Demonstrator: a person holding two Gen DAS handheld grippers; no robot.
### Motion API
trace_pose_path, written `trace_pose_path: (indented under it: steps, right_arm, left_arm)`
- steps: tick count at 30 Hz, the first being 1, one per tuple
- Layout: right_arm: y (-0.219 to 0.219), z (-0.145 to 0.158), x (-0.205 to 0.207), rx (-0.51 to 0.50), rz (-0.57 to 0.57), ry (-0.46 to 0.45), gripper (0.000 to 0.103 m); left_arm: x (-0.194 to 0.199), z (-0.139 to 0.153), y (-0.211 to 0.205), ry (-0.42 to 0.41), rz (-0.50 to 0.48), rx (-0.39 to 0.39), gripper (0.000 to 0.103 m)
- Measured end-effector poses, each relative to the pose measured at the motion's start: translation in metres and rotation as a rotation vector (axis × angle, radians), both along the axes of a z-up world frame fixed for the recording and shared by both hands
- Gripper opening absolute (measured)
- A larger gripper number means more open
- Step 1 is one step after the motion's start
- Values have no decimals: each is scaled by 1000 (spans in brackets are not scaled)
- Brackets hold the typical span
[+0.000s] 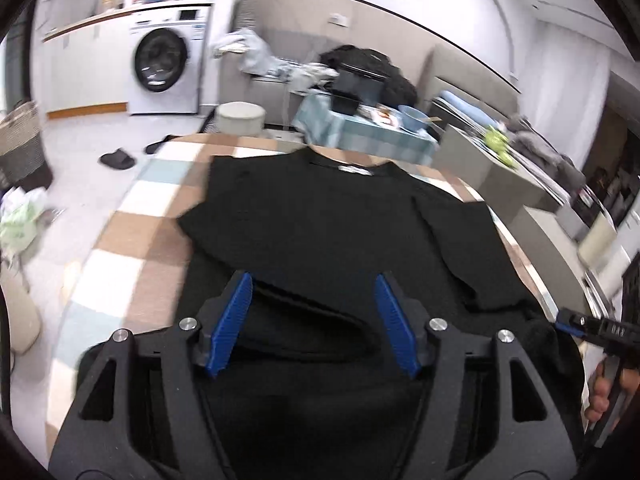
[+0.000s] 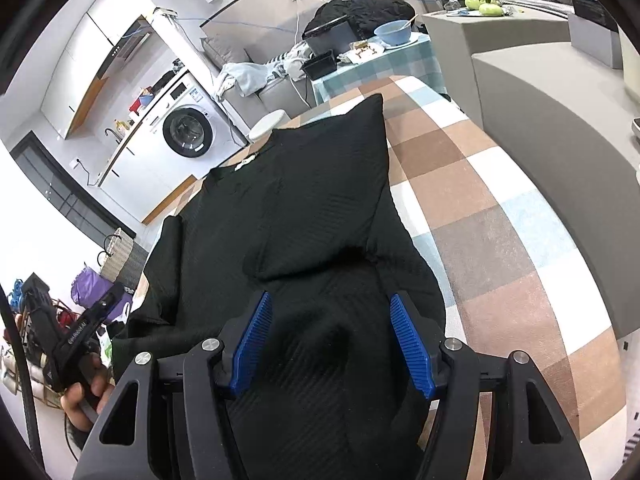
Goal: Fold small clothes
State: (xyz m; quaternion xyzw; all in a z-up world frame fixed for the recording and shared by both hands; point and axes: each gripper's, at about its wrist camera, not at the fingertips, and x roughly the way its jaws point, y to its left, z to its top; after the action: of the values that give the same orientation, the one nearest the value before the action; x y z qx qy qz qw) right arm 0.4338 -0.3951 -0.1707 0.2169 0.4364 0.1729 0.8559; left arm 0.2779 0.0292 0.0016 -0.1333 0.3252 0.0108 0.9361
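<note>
A black knit shirt (image 1: 332, 232) lies on the checked tablecloth (image 1: 132, 236), collar at the far end, both sleeves folded in over the body. It also shows in the right wrist view (image 2: 304, 200). My left gripper (image 1: 314, 316) is open, its blue pads on either side of a raised fold at the shirt's near hem. My right gripper (image 2: 332, 340) is open over the near hem on the right side, with bunched fabric between its pads. The right gripper's tip shows in the left wrist view (image 1: 588, 326); the left gripper shows in the right wrist view (image 2: 80, 336).
Behind the table stands a smaller table (image 1: 372, 136) with a blue bowl (image 2: 394, 34) and black boxes. A washing machine (image 1: 164, 68) is at the back left. A grey sofa (image 2: 532, 92) runs along the right. Slippers (image 1: 116, 159) lie on the floor.
</note>
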Motion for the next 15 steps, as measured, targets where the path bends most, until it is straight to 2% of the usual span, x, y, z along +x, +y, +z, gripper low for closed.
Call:
trace_pose_path:
  steps: [1, 3, 4, 5, 7, 9, 11, 15]
  right_arm:
    - [1, -1, 1, 0, 5, 1, 63]
    - [2, -1, 2, -5, 9, 5, 63]
    - [3, -1, 2, -5, 12, 7, 63]
    - [4, -2, 3, -3, 16, 9, 63]
    - [5, -2, 3, -4, 20, 10, 63]
    - [5, -2, 2, 0, 21, 12, 64]
    - [4, -2, 0, 2, 22, 17, 64]
    - [0, -3, -2, 8, 13, 20, 65]
  left_arm:
    - [-3, 0, 9, -4, 13, -3, 63]
    - [1, 3, 20, 2, 47, 5, 73]
    - [-17, -17, 62, 4, 58, -2, 74]
    - [-24, -23, 77, 13, 70, -19, 74]
    - [-13, -32, 94, 37, 85, -92, 74]
    - [-3, -45, 104, 67, 93, -153, 71]
    - [9, -56, 106, 80, 57, -215, 67]
    - [37, -85, 105, 187, 82, -244, 67]
